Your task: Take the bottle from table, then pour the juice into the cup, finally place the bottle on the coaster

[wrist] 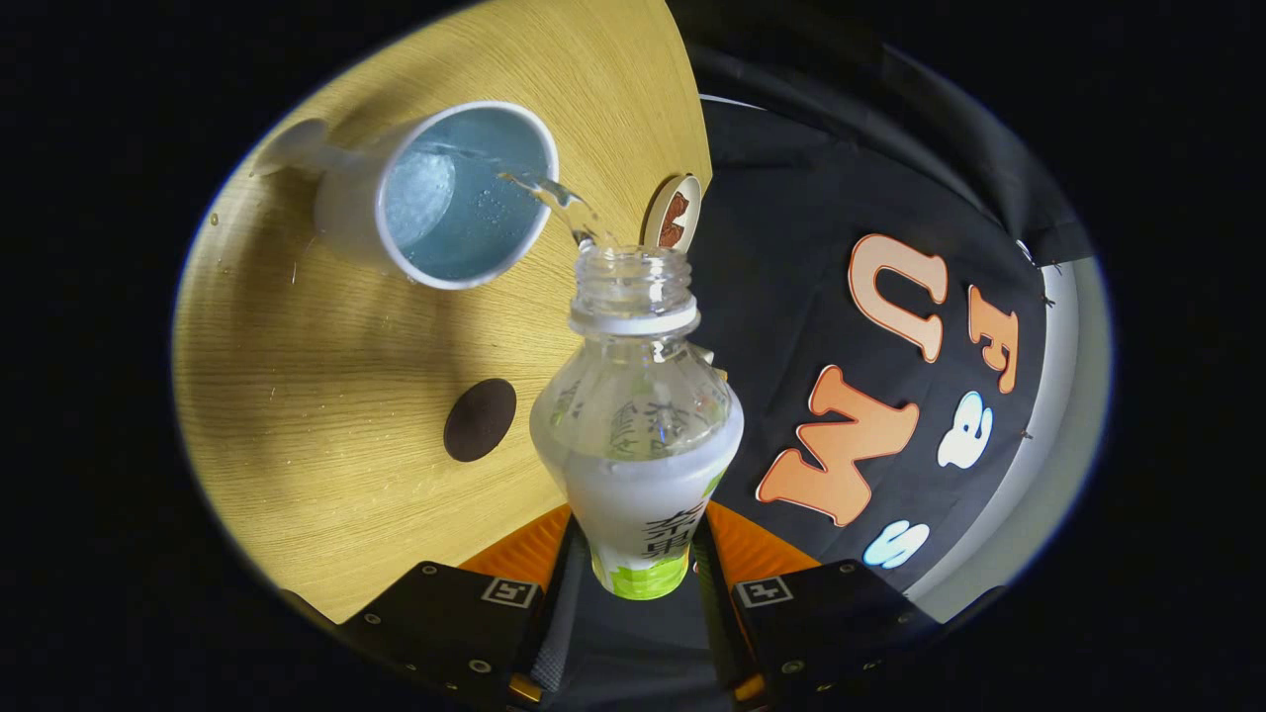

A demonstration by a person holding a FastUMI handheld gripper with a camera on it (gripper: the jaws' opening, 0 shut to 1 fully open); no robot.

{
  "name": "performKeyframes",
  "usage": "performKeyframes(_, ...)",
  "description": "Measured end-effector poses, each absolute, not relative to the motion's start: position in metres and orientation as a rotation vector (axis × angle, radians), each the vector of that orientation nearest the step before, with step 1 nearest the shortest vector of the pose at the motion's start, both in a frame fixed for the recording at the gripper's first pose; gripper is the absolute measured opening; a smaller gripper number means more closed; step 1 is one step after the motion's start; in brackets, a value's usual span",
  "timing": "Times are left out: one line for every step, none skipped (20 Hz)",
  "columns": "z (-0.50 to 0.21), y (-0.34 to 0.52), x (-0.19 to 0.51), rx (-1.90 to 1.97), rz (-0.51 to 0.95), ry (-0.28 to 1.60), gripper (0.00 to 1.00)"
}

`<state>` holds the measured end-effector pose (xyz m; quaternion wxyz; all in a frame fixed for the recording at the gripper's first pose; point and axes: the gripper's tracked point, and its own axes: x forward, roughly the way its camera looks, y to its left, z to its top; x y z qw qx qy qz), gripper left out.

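The bottle (638,415) is pinched between my fingers (638,583), tipped so its open mouth sends a thin stream into the white cup (445,198) beyond. Near the cup on the wooden tabletop (297,396) lie a dark coaster (480,419) and a round coaster with a picture (674,212).

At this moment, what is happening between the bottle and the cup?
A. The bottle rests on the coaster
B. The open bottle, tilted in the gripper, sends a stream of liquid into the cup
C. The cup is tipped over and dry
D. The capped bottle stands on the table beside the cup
B. The bottle, clamped between the gripper fingers, has no cap, and a clear stream arcs from its mouth into the white cup, which already holds liquid.
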<state>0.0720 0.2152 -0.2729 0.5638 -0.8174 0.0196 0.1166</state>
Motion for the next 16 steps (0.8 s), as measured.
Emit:
performKeyframes(-0.2724,0.2152,0.0723,-1.925,0.276,0.046,0.58)
performKeyframes(-0.2715,0.2148,0.0725,-1.927,0.277,0.045,0.58)
performKeyframes(-0.2717,0.2150,0.0728,-1.930,0.276,0.043,0.58)
performKeyframes(-0.2716,0.2162,0.0720,-1.933,0.278,0.043,0.58)
performKeyframes(-0.2708,0.2152,0.0728,-1.936,0.279,0.043,0.58)
performKeyframes(-0.2701,0.2157,0.0734,-1.937,0.279,0.041,0.58)
performKeyframes(-0.2697,0.2151,0.0743,-1.940,0.279,0.040,0.58)
performKeyframes(-0.2690,0.2159,0.0743,-1.945,0.278,0.035,0.58)
performKeyframes(-0.2670,0.2161,0.0748,-1.953,0.277,0.030,0.58)
performKeyframes(-0.2658,0.2161,0.0752,-1.957,0.277,0.027,0.58)
performKeyframes(-0.2655,0.2163,0.0754,-1.960,0.278,0.025,0.58)
performKeyframes(-0.2657,0.2169,0.0752,-1.962,0.284,0.024,0.58)
performKeyframes(-0.2663,0.2174,0.0758,-1.963,0.290,0.025,0.58)
performKeyframes(-0.2654,0.2184,0.0762,-1.967,0.291,0.018,0.58)
performKeyframes(-0.2644,0.2193,0.0762,-1.975,0.291,0.012,0.58)
performKeyframes(-0.2630,0.2197,0.0763,-1.982,0.287,0.008,0.58)
